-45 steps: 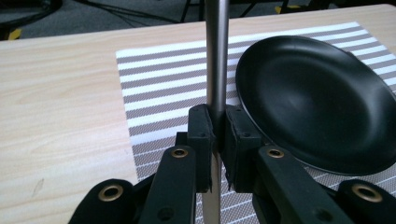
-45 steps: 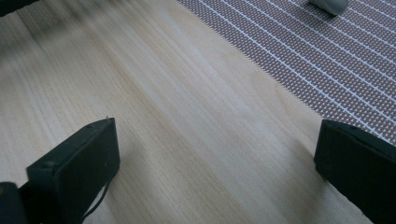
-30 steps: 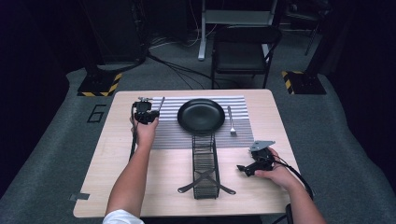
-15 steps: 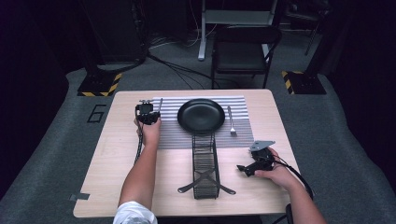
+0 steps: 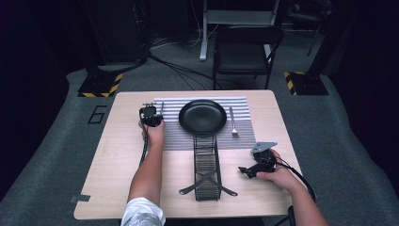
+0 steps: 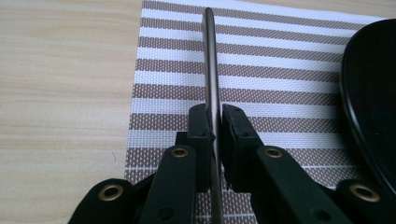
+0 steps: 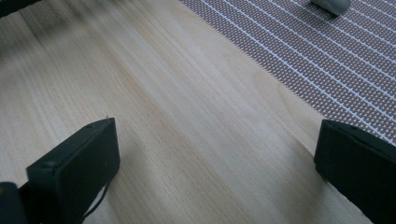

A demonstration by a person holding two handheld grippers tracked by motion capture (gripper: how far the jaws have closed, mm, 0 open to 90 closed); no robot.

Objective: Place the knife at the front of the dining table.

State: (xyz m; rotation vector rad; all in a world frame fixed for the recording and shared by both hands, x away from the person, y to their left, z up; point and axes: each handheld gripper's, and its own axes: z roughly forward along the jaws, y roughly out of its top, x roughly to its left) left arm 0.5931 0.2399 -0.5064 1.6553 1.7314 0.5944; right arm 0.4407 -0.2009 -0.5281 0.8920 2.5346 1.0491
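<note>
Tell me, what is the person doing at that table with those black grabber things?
A person is setting a place for a meal. The left gripper has its jaws shut on a thin metal utensil, probably a knife, low over the striped placemat just left of the black plate. A fork already lies right of the plate. The right gripper rests on the table with its jaws open and empty, beside a wire rack.

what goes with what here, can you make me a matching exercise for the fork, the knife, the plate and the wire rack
Things:
1. fork
2. knife
3. black plate
4. wire rack

Places:
a. middle of the striped placemat
b. clamped between the left gripper jaws
c. on bare wood in front of the placemat
d. on the placemat, right of the plate

Pairs: 1-d, 2-b, 3-a, 4-c
</note>
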